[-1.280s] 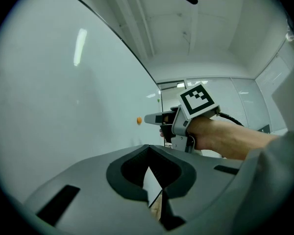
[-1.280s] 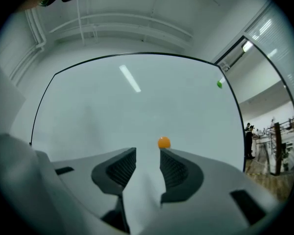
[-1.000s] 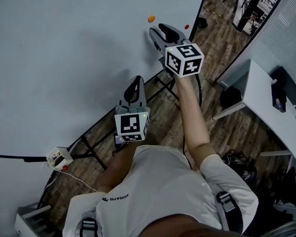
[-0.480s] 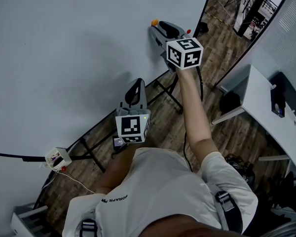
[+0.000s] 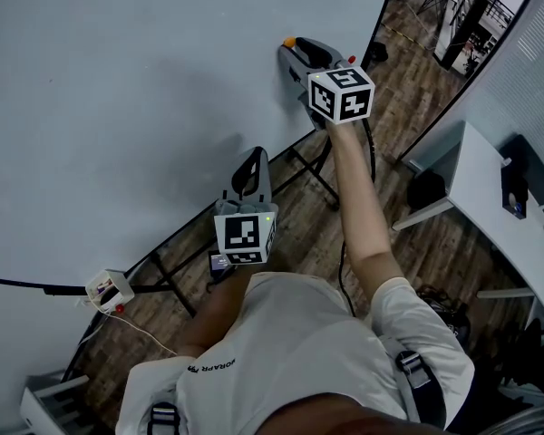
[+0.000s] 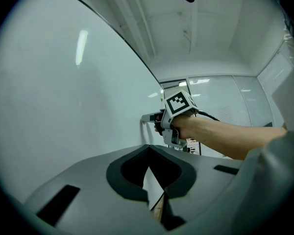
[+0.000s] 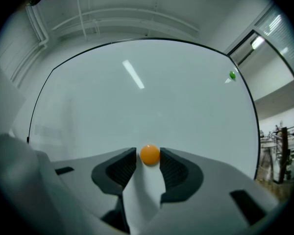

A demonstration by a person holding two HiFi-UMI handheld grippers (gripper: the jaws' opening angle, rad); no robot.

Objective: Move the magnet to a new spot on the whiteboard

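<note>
A small round orange magnet (image 7: 150, 154) (image 5: 290, 41) sticks to the whiteboard (image 7: 137, 102) (image 5: 118, 89) near its right edge. My right gripper (image 7: 148, 156) (image 5: 303, 53) is up against the board with the magnet between its fingertips. The right pad touches the magnet and a thin gap shows at the left pad, so the jaws stand narrowly open. My left gripper (image 5: 248, 169) (image 6: 155, 202) hangs lower, near the board's bottom edge, shut on nothing. The right gripper's marker cube (image 6: 179, 102) also shows in the left gripper view.
A green magnet (image 7: 232, 75) sits high on the board to the right. The board's black stand legs (image 5: 301, 163) rest on the wooden floor. A white desk (image 5: 490, 188) stands at the right. A small white box (image 5: 109, 288) with a cable lies by the board's foot.
My right gripper has moved up and forward to the board, so the orange magnet, earlier clear of it, now lies between its fingertips. The left gripper has barely moved.
</note>
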